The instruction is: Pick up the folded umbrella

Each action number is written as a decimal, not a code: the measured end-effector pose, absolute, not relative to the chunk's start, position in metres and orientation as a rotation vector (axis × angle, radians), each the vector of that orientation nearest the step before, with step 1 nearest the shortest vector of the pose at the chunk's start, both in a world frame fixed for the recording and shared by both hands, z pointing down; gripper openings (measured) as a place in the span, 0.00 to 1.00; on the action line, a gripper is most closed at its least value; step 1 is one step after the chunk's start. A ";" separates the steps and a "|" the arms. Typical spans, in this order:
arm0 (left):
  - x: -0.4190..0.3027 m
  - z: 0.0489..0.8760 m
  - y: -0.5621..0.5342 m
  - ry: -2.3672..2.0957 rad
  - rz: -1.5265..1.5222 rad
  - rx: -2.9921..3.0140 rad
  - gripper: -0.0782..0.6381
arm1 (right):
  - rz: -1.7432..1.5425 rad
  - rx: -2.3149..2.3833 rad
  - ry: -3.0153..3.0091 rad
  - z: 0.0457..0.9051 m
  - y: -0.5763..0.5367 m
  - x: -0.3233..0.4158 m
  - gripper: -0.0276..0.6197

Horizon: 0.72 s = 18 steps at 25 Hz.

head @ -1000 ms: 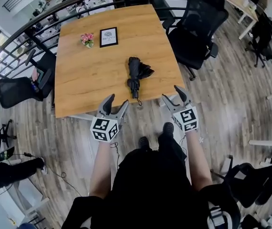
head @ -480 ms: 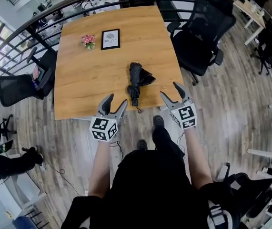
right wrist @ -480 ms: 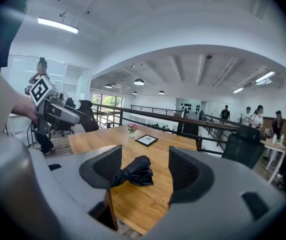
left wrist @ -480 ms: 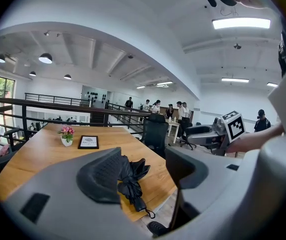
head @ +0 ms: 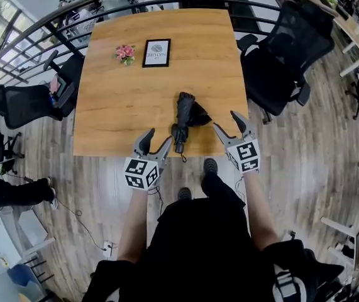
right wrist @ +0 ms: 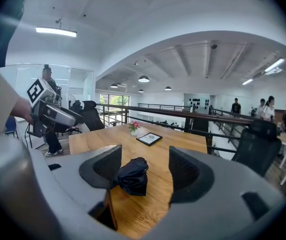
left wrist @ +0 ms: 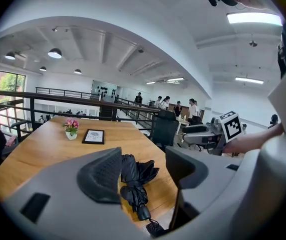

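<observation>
Both hand-held grippers have been brought forward since the earlier frames, from over the floor to the near edge of the counter [head: 122,99]. In the head view the left hand-held gripper [head: 157,137] is held just left of the folded umbrella [head: 184,115], and the right hand-held gripper [head: 226,121] just right of it, so the umbrella lies between the 2. No contact with it can be made out.

The black umbrella is laid flat on the wooden counter near its front edge, with the handle end turned toward the person and the wrist strap hanging at the edge. Its loose fabric is bunched out to the right.

In the left gripper view the left hand-held gripper [left wrist: 143,171] is seen with its jaws spread wide, the umbrella [left wrist: 135,176] lying beyond them, ungripped. In the right gripper view the right hand-held gripper [right wrist: 145,171] is likewise spread, with the umbrella [right wrist: 131,176] ahead, nearer the left jaw.

At the far end of the counter a small pot of pink flowers [head: 125,53] is set just beside a framed picture [head: 156,53].
</observation>
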<state>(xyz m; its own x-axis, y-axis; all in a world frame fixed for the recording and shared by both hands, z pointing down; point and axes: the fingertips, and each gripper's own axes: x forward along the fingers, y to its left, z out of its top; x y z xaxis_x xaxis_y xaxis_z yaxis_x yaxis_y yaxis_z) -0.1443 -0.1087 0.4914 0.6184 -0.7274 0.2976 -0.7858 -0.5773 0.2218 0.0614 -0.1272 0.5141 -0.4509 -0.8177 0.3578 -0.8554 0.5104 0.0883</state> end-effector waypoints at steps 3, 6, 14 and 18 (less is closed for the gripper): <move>-0.138 0.503 -0.118 -1.251 0.292 2.486 0.51 | 0.167 1.329 -2.417 0.523 -0.139 0.064 0.50; -0.127 0.514 -0.128 -1.284 0.337 2.468 0.51 | 0.172 1.269 -2.437 0.534 -0.153 0.069 0.50; -0.099 0.520 -0.146 -1.422 0.355 2.406 0.51 | 0.222 1.126 -2.501 0.552 -0.183 0.093 0.50; -0.089 0.526 -0.153 -1.470 0.397 2.368 0.51 | 0.228 1.053 -2.522 0.564 -0.197 0.100 0.50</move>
<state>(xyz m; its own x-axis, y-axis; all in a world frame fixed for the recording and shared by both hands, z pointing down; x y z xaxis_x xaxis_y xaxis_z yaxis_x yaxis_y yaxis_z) -0.0895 -0.1527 0.5265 0.4301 -0.8102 0.3982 -0.9005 -0.4161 0.1262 0.1004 -0.1972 0.5635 -0.6381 -0.6460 0.4188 -0.7106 0.7035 0.0024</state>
